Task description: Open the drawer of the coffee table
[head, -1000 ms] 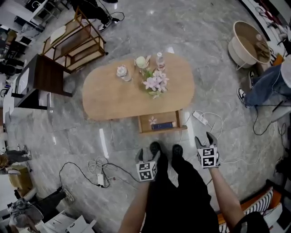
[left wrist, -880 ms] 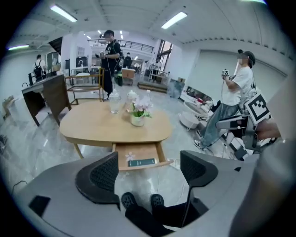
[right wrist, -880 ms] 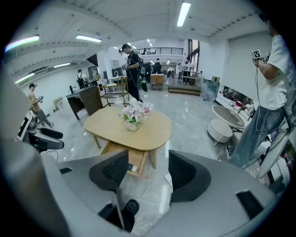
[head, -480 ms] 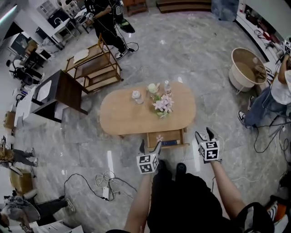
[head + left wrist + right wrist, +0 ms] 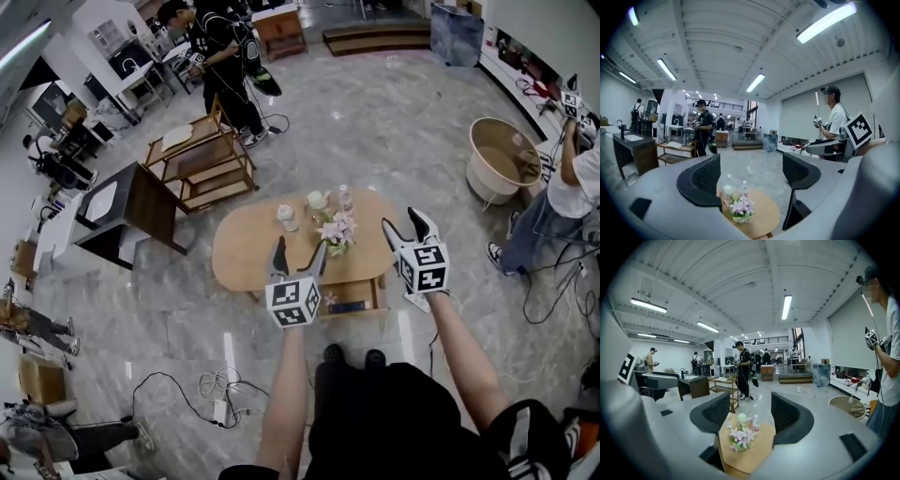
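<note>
Both arms are stretched out in front of me, held up above the oval coffee table (image 5: 246, 255). My left gripper (image 5: 298, 249) and right gripper (image 5: 403, 223) are both empty, with the jaws spread wide. All I see between them is the flowers (image 5: 740, 437) well beyond. The drawer (image 5: 356, 292) sticks out open on the table's near side. My left cube covers its left corner, and I can't make out what's inside.
</note>
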Available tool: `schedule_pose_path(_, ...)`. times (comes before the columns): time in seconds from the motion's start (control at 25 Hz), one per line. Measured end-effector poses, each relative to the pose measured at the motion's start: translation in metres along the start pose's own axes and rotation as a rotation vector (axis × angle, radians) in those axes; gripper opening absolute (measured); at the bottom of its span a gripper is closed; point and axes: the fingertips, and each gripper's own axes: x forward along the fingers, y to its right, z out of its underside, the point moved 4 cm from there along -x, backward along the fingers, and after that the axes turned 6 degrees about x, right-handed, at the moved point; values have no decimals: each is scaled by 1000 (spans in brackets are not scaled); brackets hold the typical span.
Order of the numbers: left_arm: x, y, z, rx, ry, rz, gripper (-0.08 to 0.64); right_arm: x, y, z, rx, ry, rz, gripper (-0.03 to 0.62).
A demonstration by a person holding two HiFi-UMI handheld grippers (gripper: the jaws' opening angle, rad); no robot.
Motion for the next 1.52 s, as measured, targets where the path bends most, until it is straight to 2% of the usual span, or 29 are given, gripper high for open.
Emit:
schedule_pose_path(0.12, -2, 5, -35, 38, 54, 13, 408, -4, -16, -31, 6, 66, -30, 239)
schedule_pose_path(0.32, -11, 13, -73, 50, 133, 37, 403, -14, -40, -62, 4, 132, -71, 239)
schedule_pose_path(0.4, -15, 16, -80, 59, 148, 46, 360, -17, -47, -69, -1, 140, -85, 233)
schedule_pose_path(0.52, -19, 17, -80, 46, 163, 51, 314, -23, -53, -71, 13, 144, -98, 146)
schedule_pose_path(0.72, -27, 16, -78, 55, 170, 29, 177, -29, -56, -71, 18, 146, -101, 43)
schedule_pose_path(0.84, -34, 13, -78, 51, 174, 16, 90, -31, -59, -71, 4, 142, -101, 17)
schedule_pose_path(0.96, -39, 8, -76, 49, 171, -3, 37, -33, -69, -69, -21, 132, -134, 14)
schedule_pose_path(1.04, -41, 7, -76, 50, 168, -12, 15, -33, -75, -67, -36, 131, -155, 12)
schedule_pose_path(1.24, -47, 2, -71, 61, 141, -25, 13, -34, -81, -66, -34, 135, -176, 12)
schedule_pose_path(1.52, -53, -7, -67, 68, 113, -58, 12, -32, -87, -67, -80, 116, -200, 12)
